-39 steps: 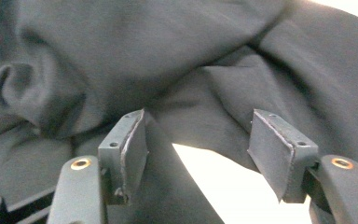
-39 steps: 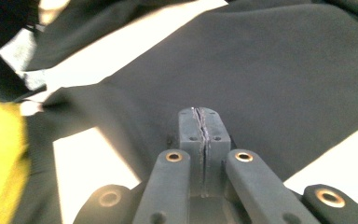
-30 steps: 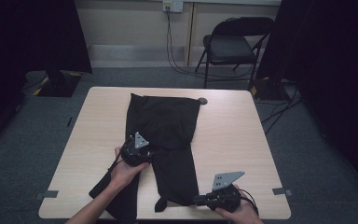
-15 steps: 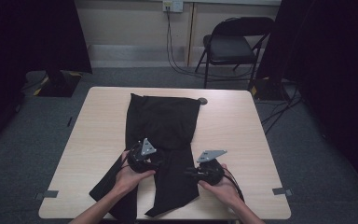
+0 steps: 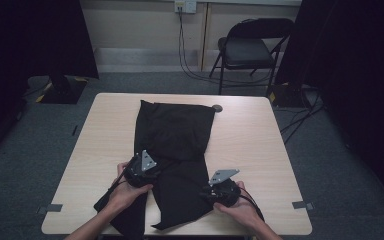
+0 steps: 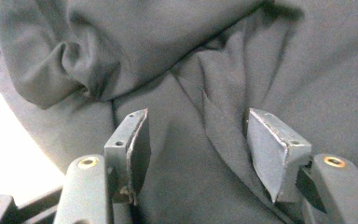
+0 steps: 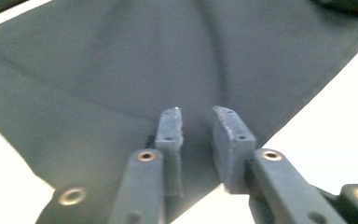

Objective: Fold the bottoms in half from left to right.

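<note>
Black trousers (image 5: 176,145) are lying lengthwise across the middle of the tabletop (image 5: 250,140). The left tool (image 6: 196,140) is hovering wide open over creased cloth, gripping nothing. The right tool (image 7: 196,122) is standing slightly parted over the near right edge.

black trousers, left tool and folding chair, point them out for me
black trousers (image 5: 177,127), high view, on the flat waist part.
left tool (image 6: 198,149), left gripper view, midway between its parted jaws.
folding chair (image 5: 245,50), high view, on the seat.

My left gripper (image 5: 141,171) and right gripper (image 5: 223,190) are black with grey three-cornered plates, brass-ringed screws, grey worn pads, trailing black cables.
</note>
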The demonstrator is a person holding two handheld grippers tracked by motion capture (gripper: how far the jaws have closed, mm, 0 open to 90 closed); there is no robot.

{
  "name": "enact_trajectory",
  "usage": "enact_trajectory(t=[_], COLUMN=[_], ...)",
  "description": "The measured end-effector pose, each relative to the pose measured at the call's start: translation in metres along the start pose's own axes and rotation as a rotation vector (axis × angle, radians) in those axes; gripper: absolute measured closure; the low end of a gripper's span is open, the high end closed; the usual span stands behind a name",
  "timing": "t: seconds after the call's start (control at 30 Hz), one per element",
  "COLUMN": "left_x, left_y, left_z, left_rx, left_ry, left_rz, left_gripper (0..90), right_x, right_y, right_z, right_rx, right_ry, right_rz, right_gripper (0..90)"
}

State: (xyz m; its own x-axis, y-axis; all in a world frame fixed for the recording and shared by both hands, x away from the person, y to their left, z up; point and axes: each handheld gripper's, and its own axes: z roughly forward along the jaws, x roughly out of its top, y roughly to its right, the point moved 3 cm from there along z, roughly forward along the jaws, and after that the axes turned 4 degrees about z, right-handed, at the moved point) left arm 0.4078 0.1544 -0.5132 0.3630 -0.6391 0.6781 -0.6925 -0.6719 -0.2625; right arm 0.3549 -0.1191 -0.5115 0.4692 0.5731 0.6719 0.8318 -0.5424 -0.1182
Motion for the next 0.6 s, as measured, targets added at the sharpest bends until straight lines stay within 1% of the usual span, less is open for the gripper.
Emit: enact_trajectory(t=[0.03,0.07,0.13,0.17,0.2,0.23,0.27,0.3,0.33,0.37,0.4,0.43,0.5,0.57,0.6], left_x=[0.0,0.0,0.0,0.0,-0.001,-0.002,-0.003,-0.004,-0.004,-0.004,-0.003,-0.003,-0.005,-0.012,-0.017], left_y=[0.0,0.0,0.0,-0.001,-0.002,-0.004,-0.005,-0.006,-0.007,-0.007,-0.006,-0.006,-0.005,-0.006,-0.006], left_z=[0.0,0.0,-0.001,-0.001,-0.001,-0.001,-0.001,-0.002,-0.004,-0.008,-0.012,-0.018,-0.029,-0.039,-0.044], left_rx=[-0.002,-0.002,-0.002,-0.007,-0.016,-0.016,-0.028,-0.046,-0.069,-0.091,-0.101,-0.101,-0.116,-0.122,-0.128], left_ry=[0.001,-0.004,-0.007,-0.004,-0.009,-0.009,-0.006,-0.017,-0.021,-0.015,-0.006,0.009,0.017,0.016,0.013], left_rz=[-0.007,-0.004,-0.007,-0.01,-0.015,-0.027,-0.045,-0.07,-0.087,-0.094,-0.092,-0.09,-0.079,-0.09,-0.099], left_gripper=[40.0,40.0,39.7,38.9,38.3,36.4,34.9,34.7,33.7,33.3,33.3,33.3,33.4,33.9,33.8], right_x=[-0.001,-0.002,-0.003,-0.004,-0.005,-0.006,-0.008,-0.01,-0.013,-0.015,-0.016,-0.017,-0.016,-0.013,-0.011], right_y=[-0.004,-0.008,-0.018,-0.023,-0.028,-0.033,-0.037,-0.041,-0.044,-0.046,-0.047,-0.047,-0.044,-0.039,-0.038], right_z=[0.0,-0.001,-0.002,-0.003,-0.005,-0.007,-0.009,-0.012,-0.015,-0.018,-0.022,-0.025,-0.03,-0.031,-0.031], right_rx=[0.011,0.03,0.075,0.093,0.121,0.152,0.166,0.178,0.187,0.192,0.194,0.199,0.179,0.182,0.176], right_ry=[-0.003,-0.007,-0.007,-0.007,-0.008,-0.006,-0.007,-0.013,-0.016,-0.01,-0.001,0.012,0.039,0.062,0.068], right_rz=[-0.009,-0.019,-0.039,-0.05,-0.061,-0.067,-0.074,-0.085,-0.092,-0.091,-0.087,-0.078,-0.062,-0.048,-0.043], right_gripper=[70.1,69.4,68.6,68.2,67.5,67.5,67.1,67.2,67.2,66.9,66.7,66.8,66.9,67.8,69.4])
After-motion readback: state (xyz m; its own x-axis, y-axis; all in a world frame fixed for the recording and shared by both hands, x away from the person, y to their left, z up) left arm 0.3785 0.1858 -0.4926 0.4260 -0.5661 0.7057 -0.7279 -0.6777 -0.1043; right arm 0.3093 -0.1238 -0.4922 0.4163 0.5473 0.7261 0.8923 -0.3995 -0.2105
